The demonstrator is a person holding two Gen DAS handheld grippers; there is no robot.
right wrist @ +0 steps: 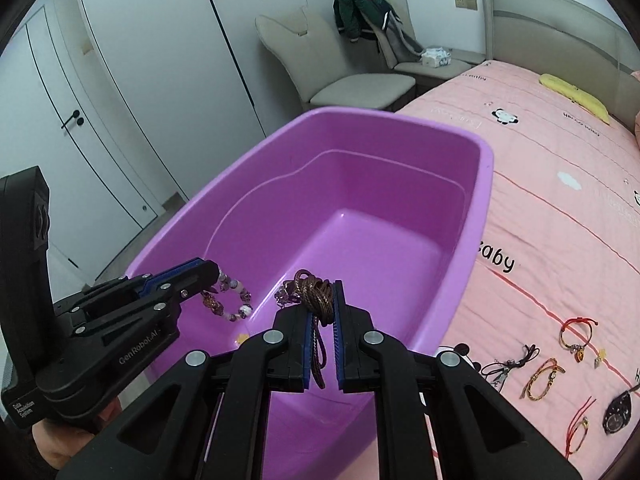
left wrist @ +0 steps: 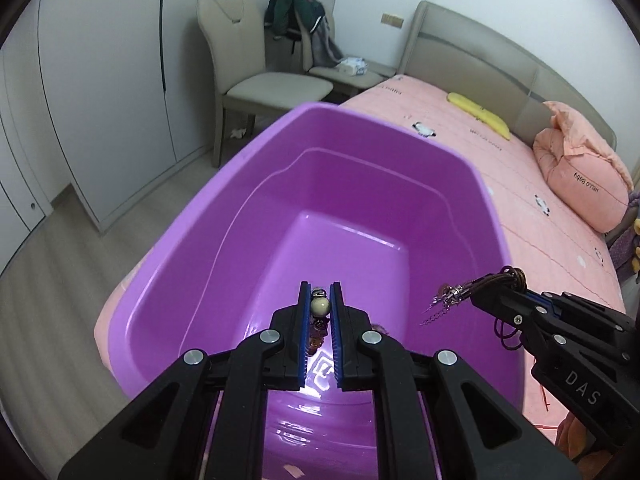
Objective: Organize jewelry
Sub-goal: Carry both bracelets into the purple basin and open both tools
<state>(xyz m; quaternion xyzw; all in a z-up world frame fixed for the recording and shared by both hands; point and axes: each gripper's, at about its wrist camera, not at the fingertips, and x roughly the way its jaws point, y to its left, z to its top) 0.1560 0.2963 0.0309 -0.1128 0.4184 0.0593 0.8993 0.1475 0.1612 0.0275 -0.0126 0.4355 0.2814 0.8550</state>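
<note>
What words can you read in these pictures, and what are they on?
"DAS" on the right gripper.
"GenRobot.AI" and "Data Acquisition System" on the left gripper.
"Baby" on the pink bedspread.
"HELLO BABY", upside down, on the pink pillow.
Other small prints on the bedspread and the raised mark in the purple tub: too blurred to read.

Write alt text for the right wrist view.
The right gripper, shut on a brown cord bracelet, hangs over an empty purple plastic tub on a pink bedspread. At left, the left gripper holds a beaded bracelet over the tub. More bracelets and a watch lie on the bedspread at right.
</note>
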